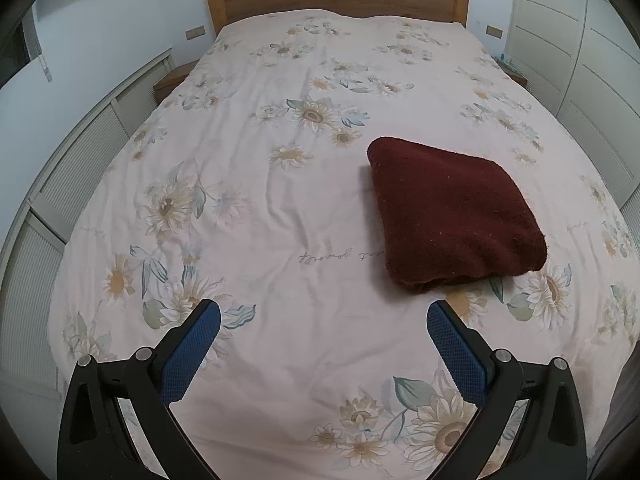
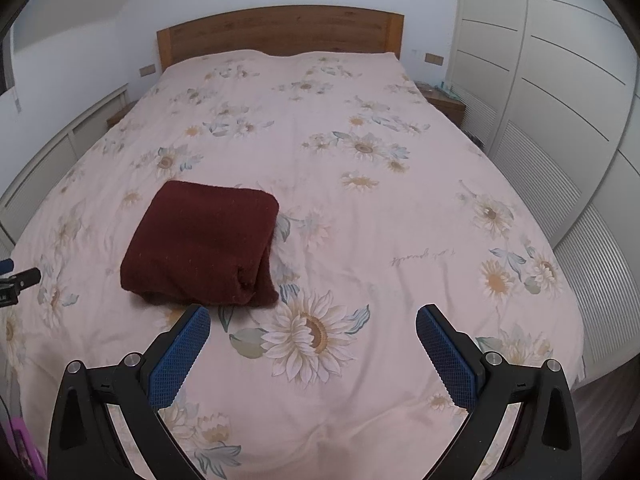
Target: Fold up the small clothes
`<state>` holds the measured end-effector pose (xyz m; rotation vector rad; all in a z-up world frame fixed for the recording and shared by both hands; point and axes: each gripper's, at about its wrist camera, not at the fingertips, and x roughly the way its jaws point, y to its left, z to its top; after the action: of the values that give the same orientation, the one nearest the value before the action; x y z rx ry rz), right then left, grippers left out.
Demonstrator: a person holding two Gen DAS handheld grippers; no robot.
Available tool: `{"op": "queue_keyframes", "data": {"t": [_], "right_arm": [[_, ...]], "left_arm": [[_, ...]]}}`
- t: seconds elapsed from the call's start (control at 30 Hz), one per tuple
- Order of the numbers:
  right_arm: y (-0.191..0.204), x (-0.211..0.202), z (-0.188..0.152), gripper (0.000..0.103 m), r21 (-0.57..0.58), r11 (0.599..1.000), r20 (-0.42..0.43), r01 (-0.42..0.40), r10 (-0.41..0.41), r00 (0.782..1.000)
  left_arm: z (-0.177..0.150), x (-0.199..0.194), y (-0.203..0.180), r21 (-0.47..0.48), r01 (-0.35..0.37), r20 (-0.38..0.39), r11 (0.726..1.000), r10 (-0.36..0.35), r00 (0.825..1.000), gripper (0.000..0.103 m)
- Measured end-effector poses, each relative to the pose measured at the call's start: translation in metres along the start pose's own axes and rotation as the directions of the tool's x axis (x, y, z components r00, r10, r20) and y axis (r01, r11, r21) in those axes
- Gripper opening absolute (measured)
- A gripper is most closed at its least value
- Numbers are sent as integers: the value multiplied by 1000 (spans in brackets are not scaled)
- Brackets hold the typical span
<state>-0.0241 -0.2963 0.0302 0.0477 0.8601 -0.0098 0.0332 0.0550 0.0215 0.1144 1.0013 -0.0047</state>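
Observation:
A dark red fleecy garment (image 1: 456,212) lies folded into a thick square on the flowered bedspread (image 1: 280,208). In the left wrist view it sits ahead and to the right of my left gripper (image 1: 324,312), which is open and empty above the spread. The right wrist view has the same folded garment (image 2: 200,244) ahead and to the left of my right gripper (image 2: 313,314), also open and empty; its left blue pad (image 2: 180,356) ends just short of the bundle's near edge. A small part of the left gripper (image 2: 16,280) pokes in at the left edge.
The bed has a wooden headboard (image 2: 280,32) at the far end. White slatted cabinets (image 1: 76,168) line the left wall and white wardrobe doors (image 2: 560,92) the right. A bedside table (image 2: 444,102) stands at the far right. Something pink (image 2: 24,448) shows at the lower left.

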Motion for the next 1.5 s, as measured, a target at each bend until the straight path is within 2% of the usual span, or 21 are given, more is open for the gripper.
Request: {"op": "queue_keyframes", "data": {"t": [1.5], "right_arm": [[5, 3, -9, 103, -8, 1000, -23, -5, 5, 1000]], "left_arm": [[-4, 0, 2, 34, 7, -2, 999, -7, 1000, 102]]}}
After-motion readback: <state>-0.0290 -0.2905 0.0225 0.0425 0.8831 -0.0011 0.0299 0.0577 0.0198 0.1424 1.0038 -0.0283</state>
